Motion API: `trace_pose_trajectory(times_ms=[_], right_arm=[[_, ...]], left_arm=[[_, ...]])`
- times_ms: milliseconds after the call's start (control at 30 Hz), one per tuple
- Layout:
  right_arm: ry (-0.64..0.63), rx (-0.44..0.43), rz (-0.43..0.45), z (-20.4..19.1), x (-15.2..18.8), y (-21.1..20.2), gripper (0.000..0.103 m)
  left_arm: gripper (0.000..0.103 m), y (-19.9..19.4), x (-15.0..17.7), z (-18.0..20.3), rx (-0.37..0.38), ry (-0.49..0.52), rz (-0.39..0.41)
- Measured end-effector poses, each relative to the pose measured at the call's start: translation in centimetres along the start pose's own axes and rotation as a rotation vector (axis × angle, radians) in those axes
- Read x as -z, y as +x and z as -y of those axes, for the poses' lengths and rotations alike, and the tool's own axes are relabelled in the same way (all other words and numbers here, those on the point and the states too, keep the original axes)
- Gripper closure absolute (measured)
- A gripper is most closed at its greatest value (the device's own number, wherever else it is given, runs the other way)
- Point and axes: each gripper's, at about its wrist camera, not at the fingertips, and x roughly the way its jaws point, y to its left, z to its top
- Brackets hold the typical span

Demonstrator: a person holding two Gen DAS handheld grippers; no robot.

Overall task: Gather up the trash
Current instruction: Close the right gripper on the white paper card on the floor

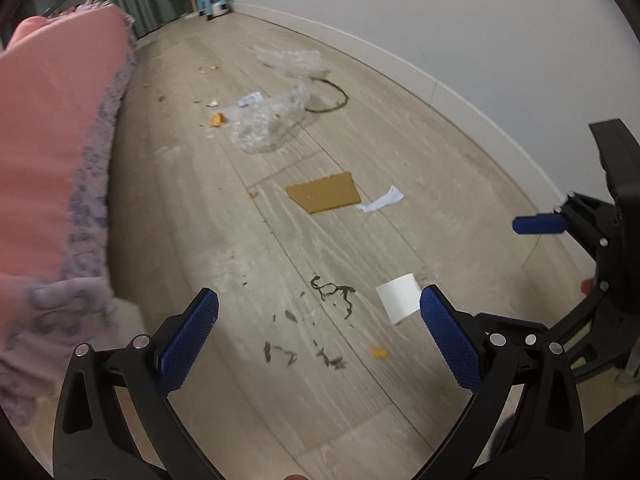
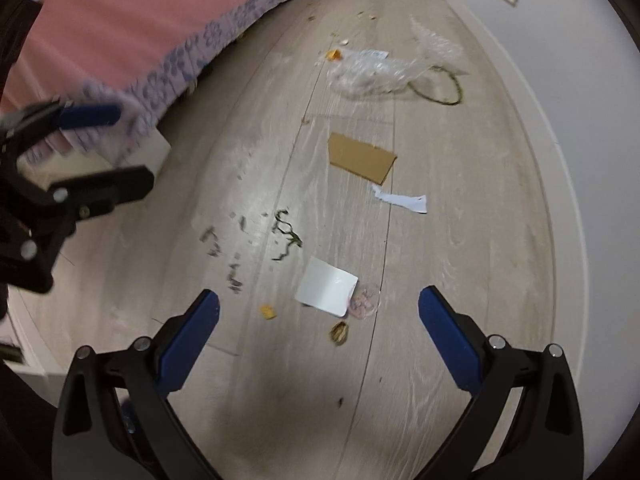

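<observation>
You are holding the left gripper and right gripper above the floor, both spread wide, grasping nothing. Trash is lying ahead: white card nearest, torn paper, cardboard piece, crumpled plastic farthest.
</observation>
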Motion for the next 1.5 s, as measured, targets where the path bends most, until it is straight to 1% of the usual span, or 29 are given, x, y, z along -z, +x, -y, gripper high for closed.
trace_pose_trajectory(times_ms=[100,267,367,433,467,533,700,833,967,1067,1300,1433,1467,1500], right_arm=[[-0.032,-0.013,-0.001,0.6,1.1,4.2,0.006],[-0.095,-0.04,0.028,0.2,1.8,8.8,0.006],[-0.125,-0.048,0.036,-0.3,2.0,11.2,0.006],[-0.14,-0.024,0.044,-0.6,2.2,12.5,0.006],[-0.14,-0.008,0.037,-0.8,2.3,13.1,0.006],[-0.118,-0.007,0.029,-0.9,2.5,14.0,0.006],[-0.087,-0.006,0.012,-1.4,2.6,14.9,0.006],[-0.068,-0.007,0.012,-1.7,2.4,15.2,0.006],[-0.078,0.001,0.005,-1.9,2.4,15.5,0.007],[-0.081,0.016,-0.001,-2.1,2.6,15.6,0.007],[-0.083,0.029,0.001,-2.4,2.7,15.7,0.007],[-0.077,0.033,0.004,-2.7,2.8,15.7,0.007],[-0.083,0.036,0.005,-2.8,2.9,15.6,0.008],[-0.088,0.038,0.006,-2.9,3.0,15.6,0.019]], left_arm=[[0.005,3.6,1.0,0.2,0.018,0.019,0.0],[0.005,8.3,2.0,0.3,0.048,0.048,0.004],[0.005,9.7,2.0,0.1,0.053,0.067,0.01],[0.005,10.4,2.1,-0.1,0.049,0.077,0.018],[0.005,10.6,2.1,-0.1,0.05,0.078,0.02],[0.005,11.0,2.2,-0.2,0.05,0.079,0.023],[0.005,12.0,2.3,-0.7,0.049,0.079,0.013],[0.005,12.3,2.5,-0.6,0.072,0.069,0.008],[0.005,13.3,3.4,-0.5,0.079,0.093,-0.006],[0.005,13.7,3.8,-0.6,0.088,0.078,-0.011],[0.005,14.0,4.2,-0.2,0.112,0.091,-0.006],[0.005,14.2,4.3,-0.2,0.114,0.091,0.002],[0.005,14.2,4.4,-0.3,0.117,0.089,0.003],[0.005,14.3,4.5,-0.5,0.115,0.086,0.003]])
